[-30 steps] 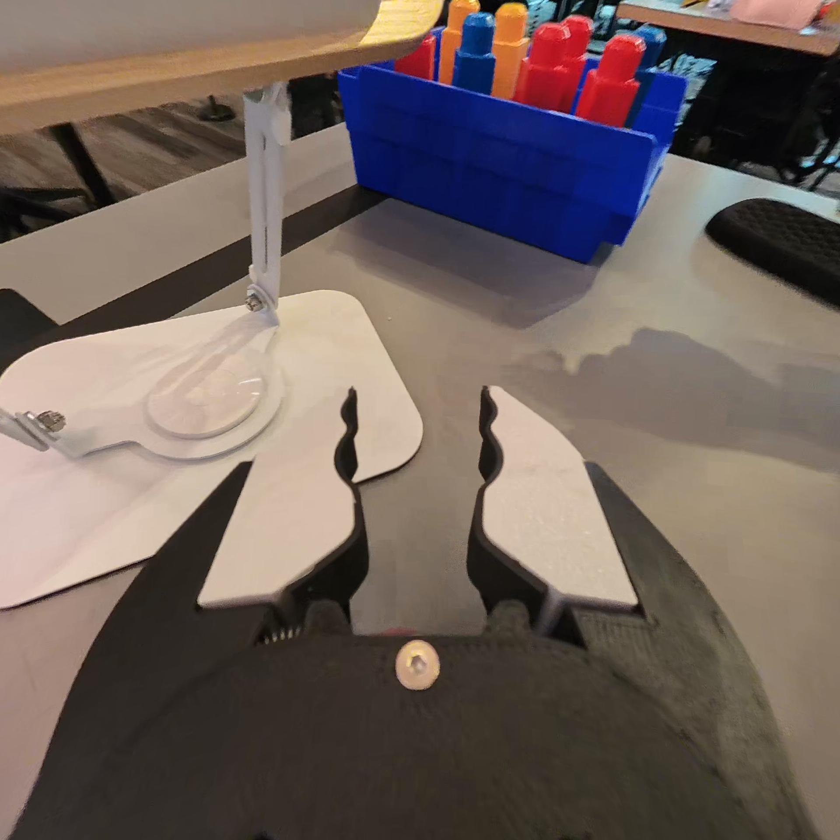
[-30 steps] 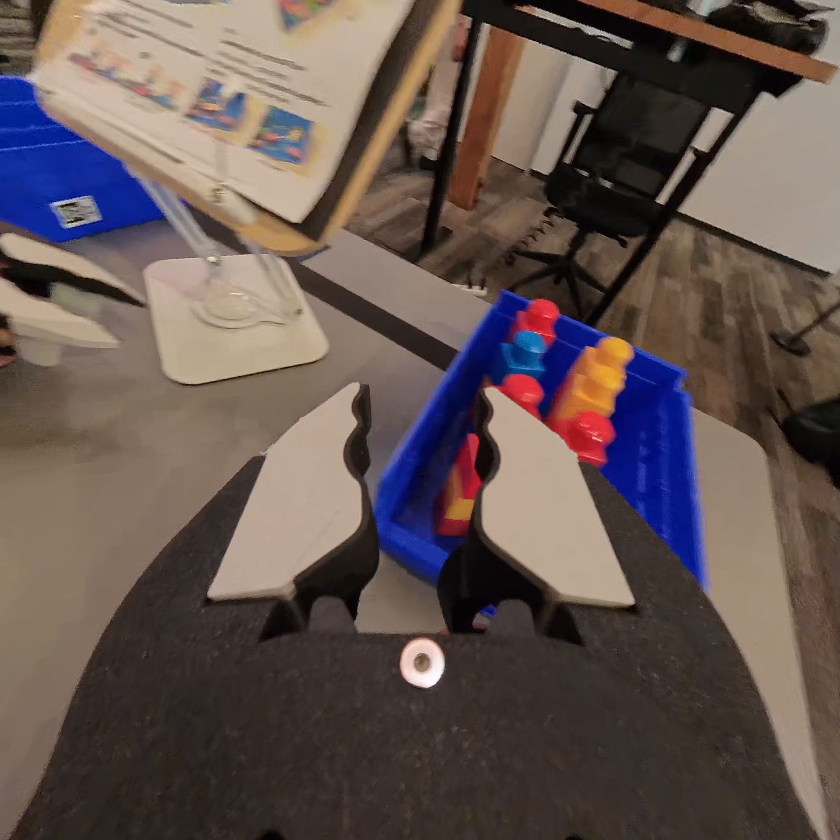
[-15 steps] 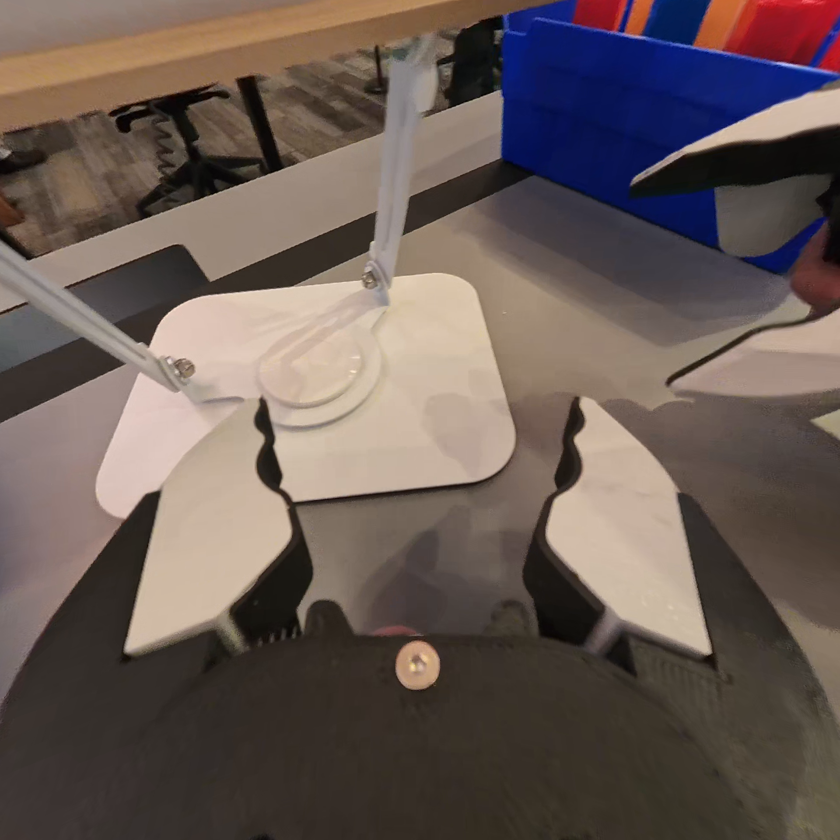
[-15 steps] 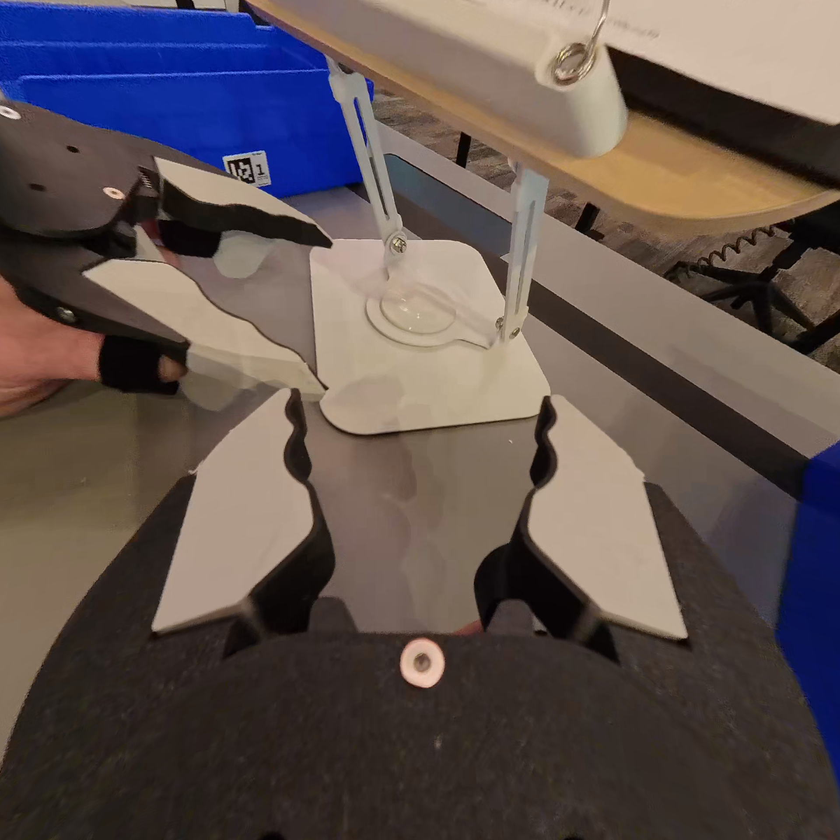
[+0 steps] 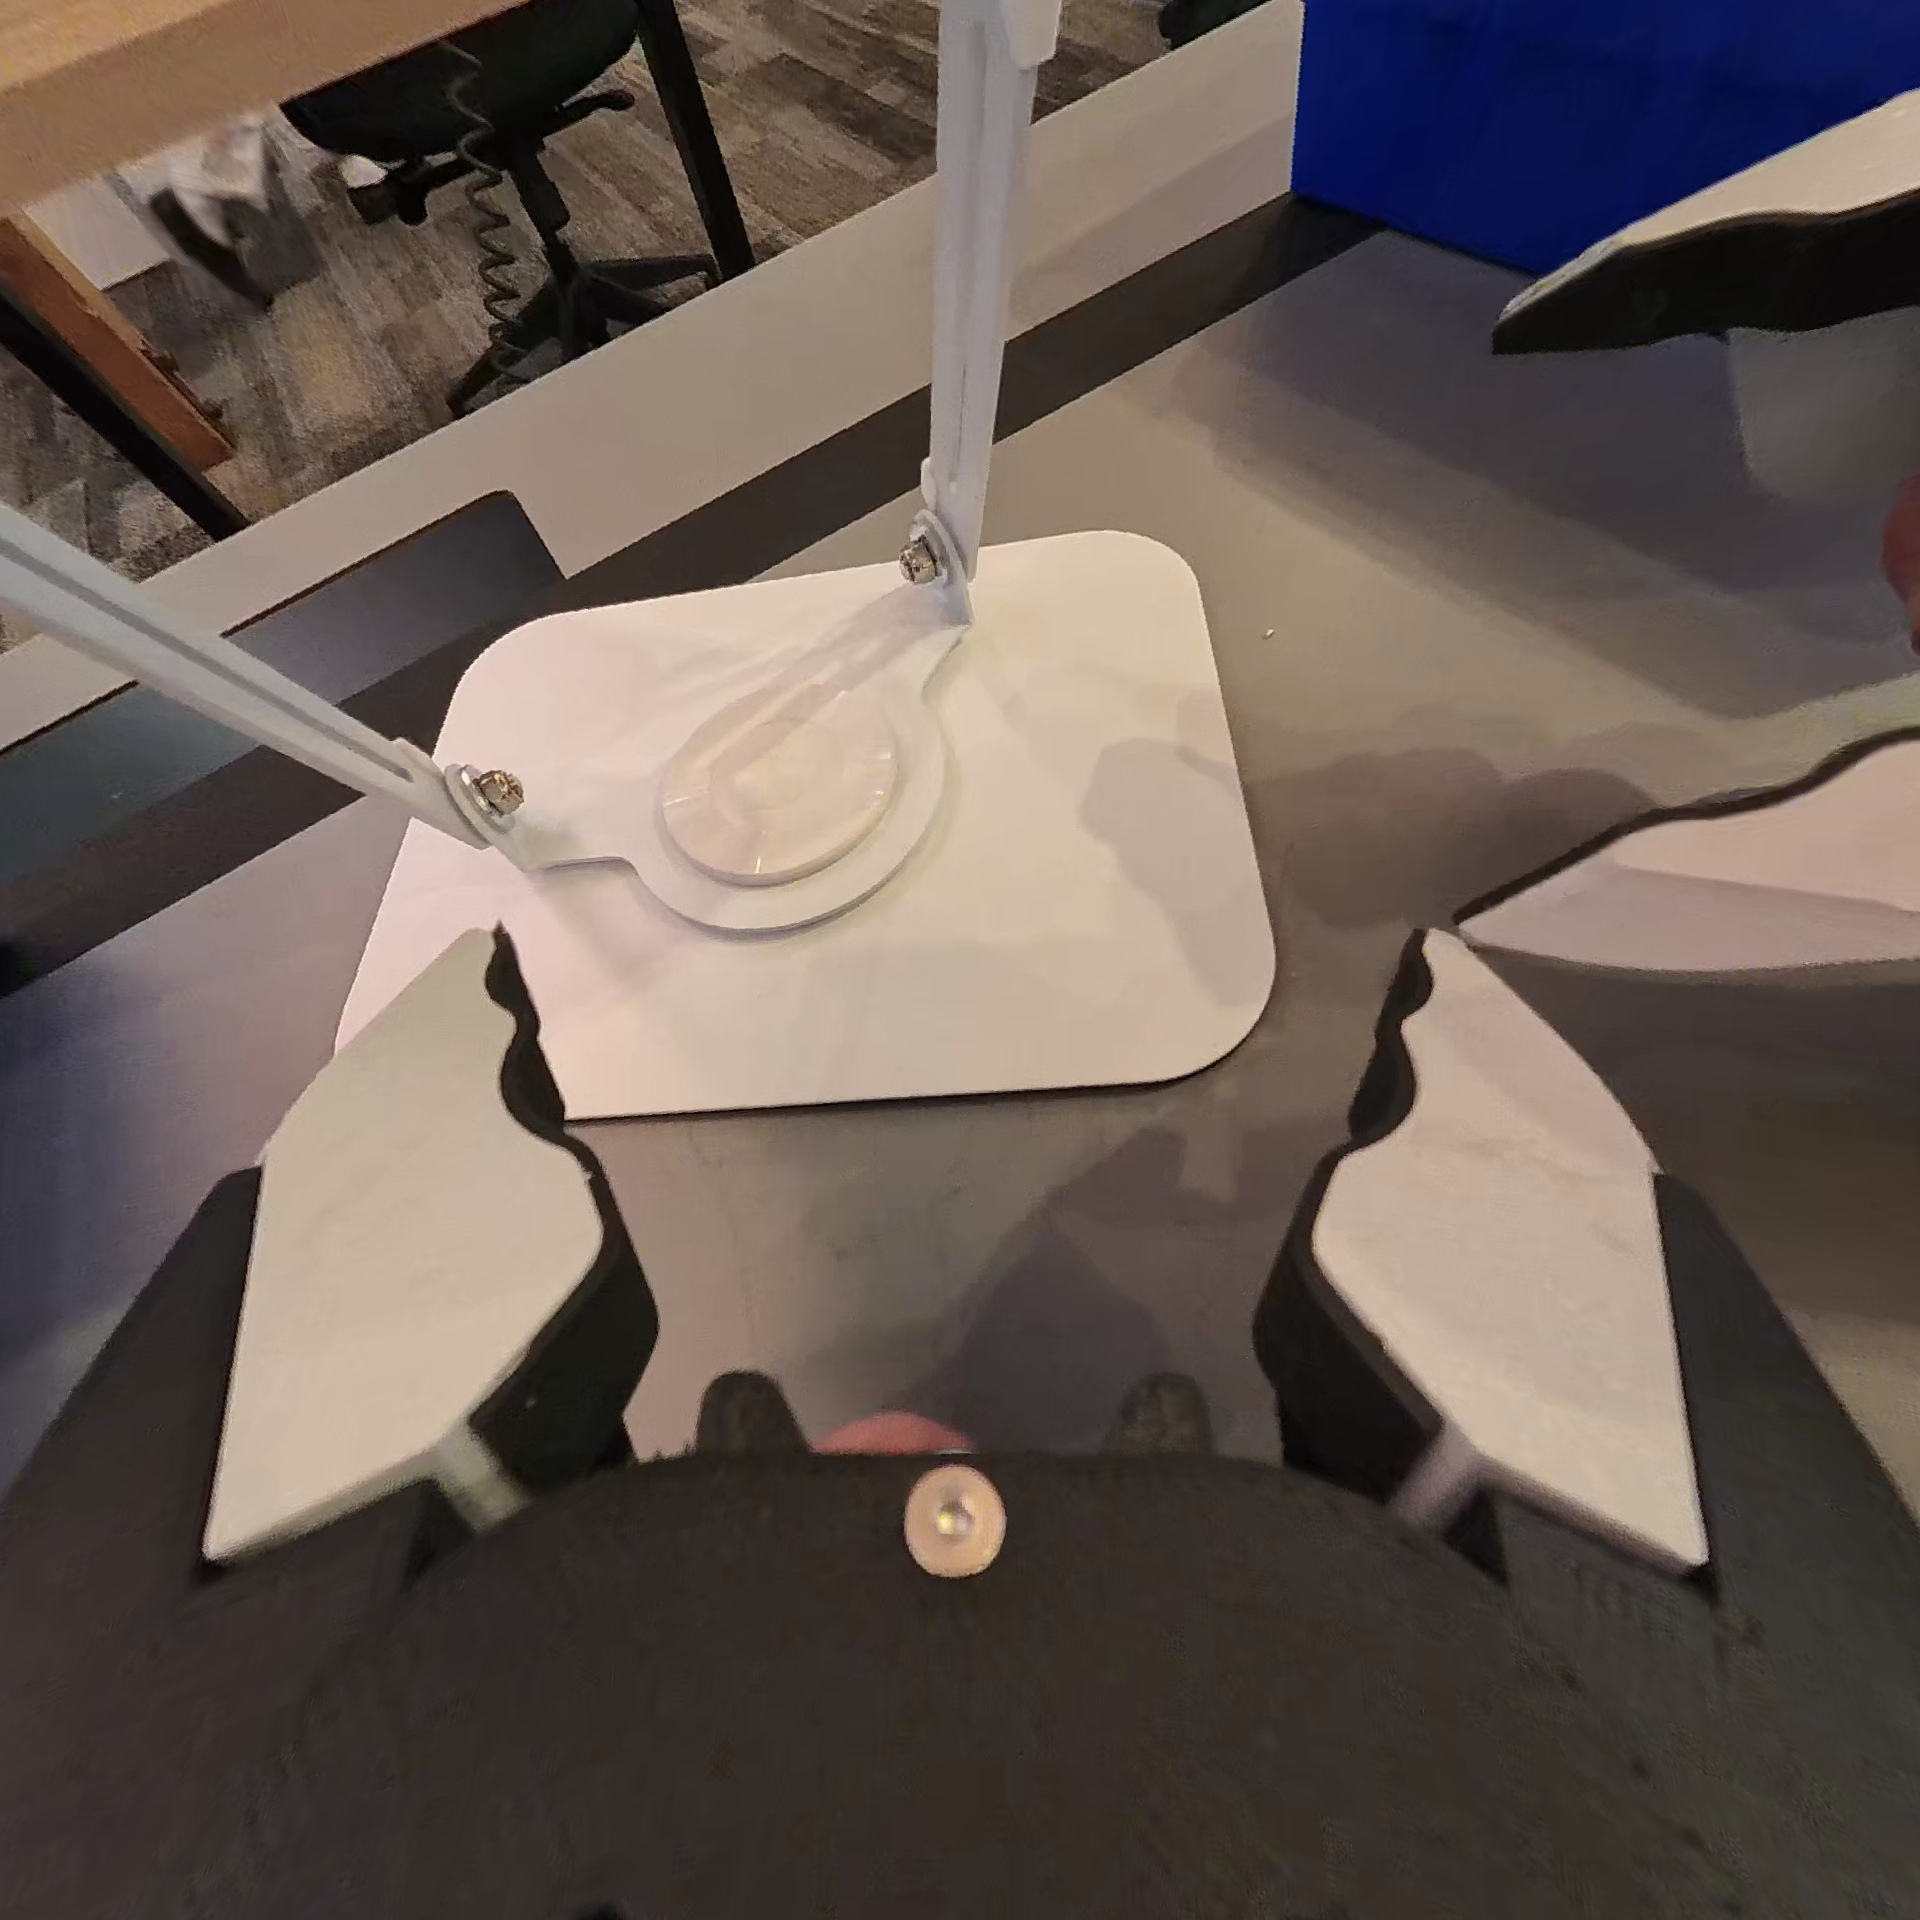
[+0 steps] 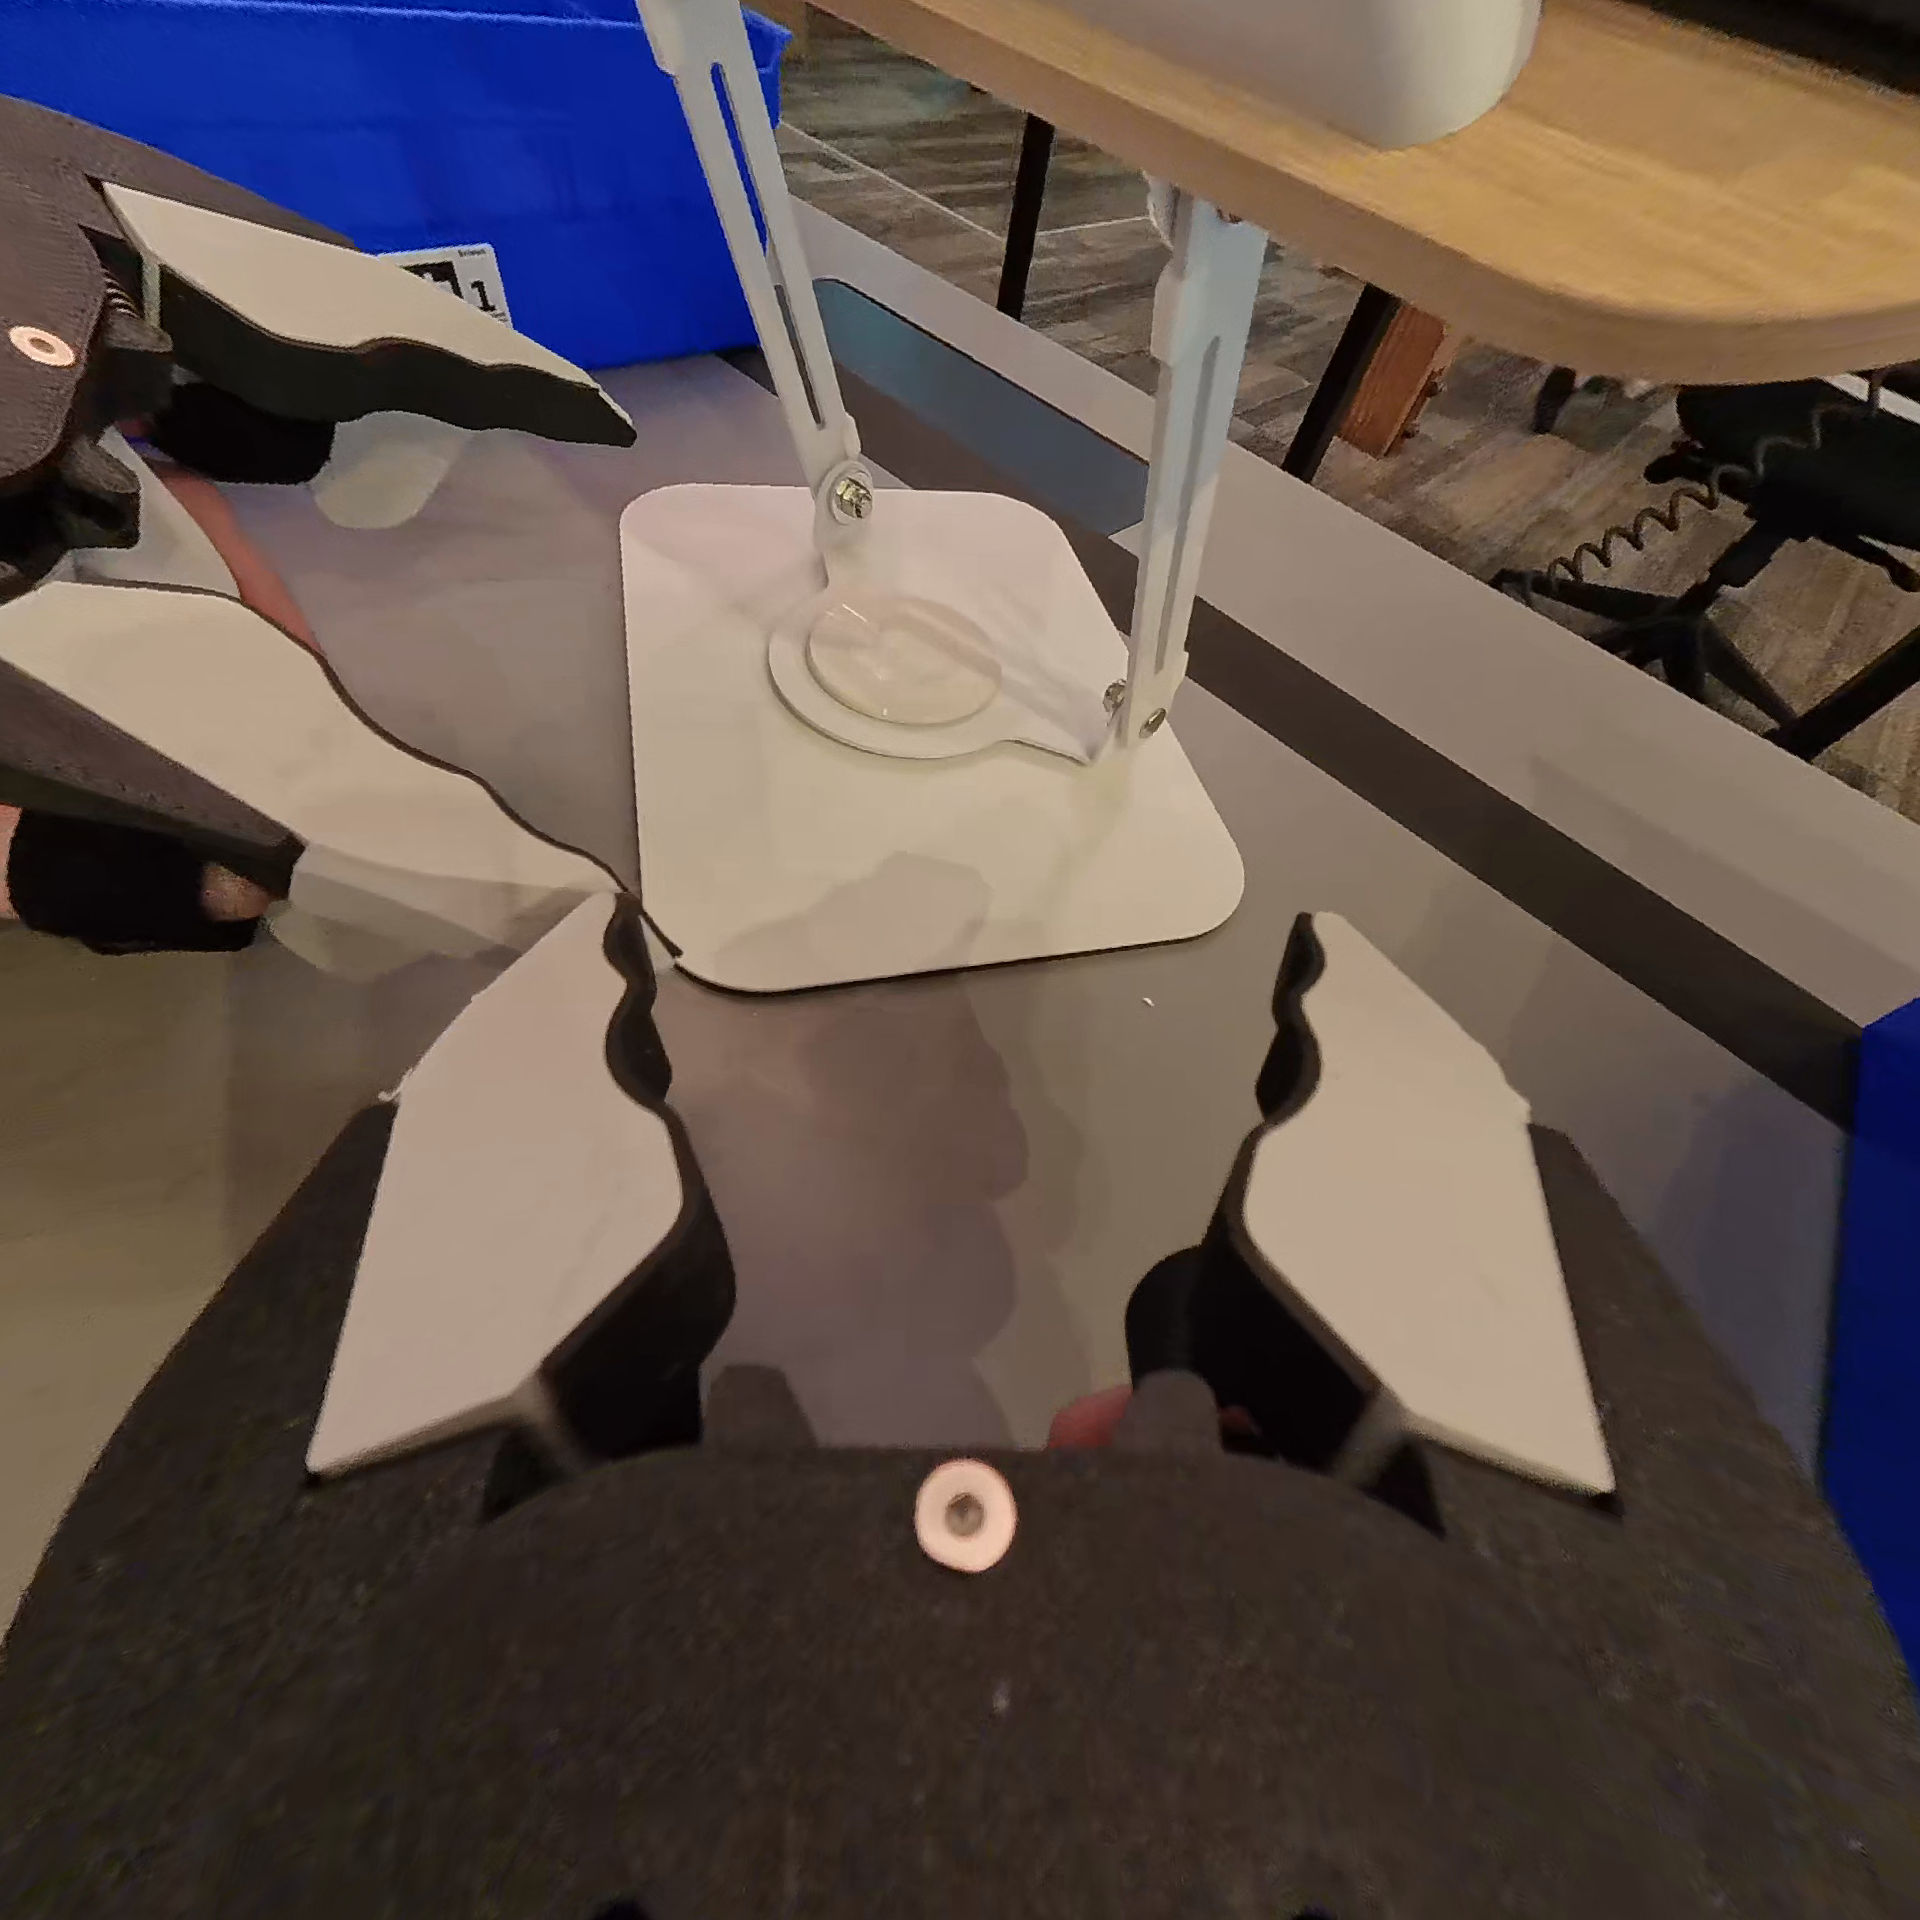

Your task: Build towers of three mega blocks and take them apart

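Observation:
No mega blocks show in either view now. My left gripper (image 5: 956, 940) is open and empty, low over the grey table just in front of a white stand base (image 5: 831, 831). My right gripper (image 6: 956, 914) is also open and empty, facing the same stand base (image 6: 914, 779) from the other side. Each gripper shows in the other's view, open: the right one (image 5: 1481, 623) at the right edge, the left one (image 6: 649, 686) at the left edge with a gloved hand behind it. A blue bin (image 5: 1558, 125) stands at the top right; its contents are out of frame.
The stand's two white legs (image 6: 1174, 468) carry a wooden board (image 6: 1455, 208) overhead. A blue bin (image 6: 416, 125) stands at the far left and another bin's wall (image 6: 1881, 1247) at the right edge. Past the table's far edge are office chairs (image 5: 499, 156).
Both grippers swung away from the bins of blocks to face the stand base, and both opened wider. The coloured blocks went out of view.

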Motion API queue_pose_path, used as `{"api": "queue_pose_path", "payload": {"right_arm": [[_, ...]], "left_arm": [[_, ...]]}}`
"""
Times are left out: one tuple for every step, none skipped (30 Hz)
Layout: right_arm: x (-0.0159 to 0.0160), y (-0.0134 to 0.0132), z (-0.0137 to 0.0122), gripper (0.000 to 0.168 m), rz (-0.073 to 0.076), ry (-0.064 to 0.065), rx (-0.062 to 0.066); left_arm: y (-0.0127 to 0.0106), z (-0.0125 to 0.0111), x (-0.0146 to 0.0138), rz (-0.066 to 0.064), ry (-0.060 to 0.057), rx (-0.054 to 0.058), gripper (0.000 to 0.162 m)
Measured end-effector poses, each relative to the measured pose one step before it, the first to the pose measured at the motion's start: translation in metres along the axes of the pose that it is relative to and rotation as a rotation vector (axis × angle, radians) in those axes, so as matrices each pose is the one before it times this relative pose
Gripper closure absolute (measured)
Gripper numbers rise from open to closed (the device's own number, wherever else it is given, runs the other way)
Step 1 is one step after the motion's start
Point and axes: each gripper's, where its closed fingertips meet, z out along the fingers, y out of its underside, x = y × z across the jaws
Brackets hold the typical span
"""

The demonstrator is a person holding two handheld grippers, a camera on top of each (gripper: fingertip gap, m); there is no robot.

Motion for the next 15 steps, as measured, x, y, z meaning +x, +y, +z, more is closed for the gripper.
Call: {"api": "queue_pose_path", "payload": {"right_arm": [[0.00013,-0.00036,-0.00038,0.055,-0.0029,0.0038,0.0031],[0.00044,-0.00044,-0.00050,0.054,-0.0021,0.0068,0.0043],[-0.00029,-0.00020,-0.00054,0.053,-0.0048,0.0022,0.0026],[-0.00056,0.00055,-0.00035,0.053,-0.0055,0.0004,-0.0027],[-0.00029,0.00092,-0.00006,0.053,-0.0047,0.0005,-0.0048],[0.00011,0.00046,-0.00005,0.051,-0.0026,0.0027,-0.0030],[0.00015,0.00004,-0.00029,0.050,-0.0013,0.0020,0.0005],[-0.00022,-0.00013,-0.00021,0.050,-0.0012,-0.0008,0.0017],[0.00000,-0.00020,-0.00021,0.050,-0.0004,0.0003,0.0017],[0.00065,-0.00016,-0.00021,0.049,0.0011,0.0044,0.0017],[0.00063,0.00048,0.00008,0.048,0.0018,0.0037,-0.0034],[0.00033,0.00076,0.00028,0.046,0.0009,0.0017,-0.0052],[-0.00023,0.00007,0.00003,0.046,-0.0014,-0.0007,-0.0002],[0.00011,-0.00012,-0.00010,0.045,-0.0018,0.0023,0.0009],[0.00034,0.00004,-0.00003,0.043,-0.0013,0.0041,0.0002]], "left_arm": [[-0.00009,0.00003,0.00028,0.0017,0.0004,0.0001,0.016],[0.00008,0.00006,0.00013,0.0015,0.0001,-0.0005,0.016],[0.00010,0.00007,-0.00022,0.0001,-0.0023,-0.0005,0.016],[0.00006,-0.00003,-0.00024,-0.0004,-0.0021,-0.0005,0.016],[0.00019,0.00015,-0.00039,-0.0008,-0.0021,-0.0014,0.016],[0.00017,0.00014,-0.00014,-0.0005,-0.0010,-0.0014,0.016],[0.00011,0.00017,-0.00017,-0.0003,-0.0011,-0.0009,0.016],[0.00018,0.00003,-0.00009,0.0002,-0.0013,-0.0010,0.016],[0.00018,0.00026,0.00015,0.0017,0.0001,-0.0017,0.016],[0.00013,0.00008,0.00000,0.0007,-0.0008,-0.0010,0.016],[0.00005,0.00003,-0.00009,-0.0003,-0.0003,-0.0006,0.016],[0.00012,0.00022,0.00001,-0.0006,0.0006,-0.0013,0.016],[0.00023,0.00008,-0.00005,-0.0004,0.0003,-0.0015,0.016],[0.00019,0.00021,0.00005,-0.0001,0.0007,-0.0022,0.016],[0.00040,0.00040,-0.00005,0.0002,-0.0008,-0.0034,0.016]]}}
